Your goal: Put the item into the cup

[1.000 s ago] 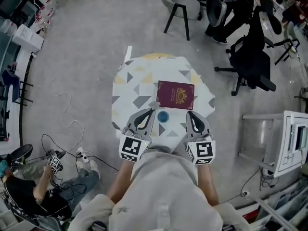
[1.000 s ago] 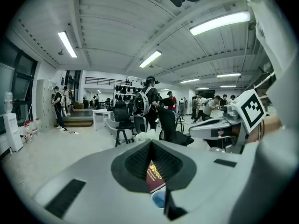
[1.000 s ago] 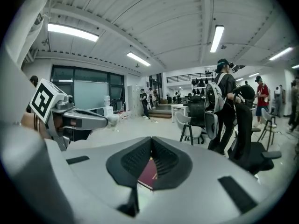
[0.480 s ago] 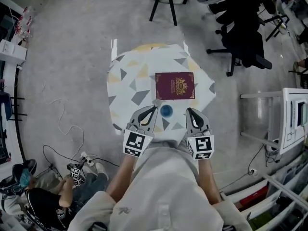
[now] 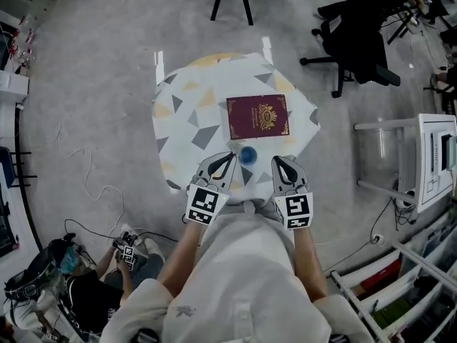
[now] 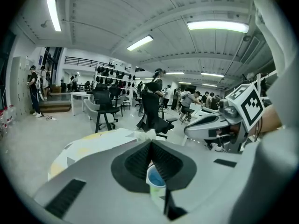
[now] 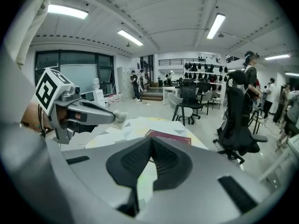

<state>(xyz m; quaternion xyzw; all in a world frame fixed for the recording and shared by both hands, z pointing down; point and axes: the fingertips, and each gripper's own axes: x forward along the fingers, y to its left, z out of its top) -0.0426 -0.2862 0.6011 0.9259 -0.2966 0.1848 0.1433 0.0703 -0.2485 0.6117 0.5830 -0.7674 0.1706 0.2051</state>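
White wad (image 6: pixel 150 134) sat pinched at the tips of the left gripper (image 5: pixel 229 155), jaws closed on it, just left of the blue cup (image 5: pixel 247 154). Right gripper (image 5: pixel 275 161) was right of the cup, jaws pressed together, holding nothing. Maroon booklet (image 5: pixel 258 116) lay just beyond the cup on the patterned table (image 5: pixel 187 113).

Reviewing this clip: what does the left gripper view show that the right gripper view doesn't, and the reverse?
Only the left gripper view: the blue cup, just below its own closed jaws, and the right gripper seen from the side. Only the right gripper view: the maroon booklet lying on the table, and the left gripper seen from the side. Both: the white wad pinched at the left gripper's tips, the patterned table, and office chairs behind.
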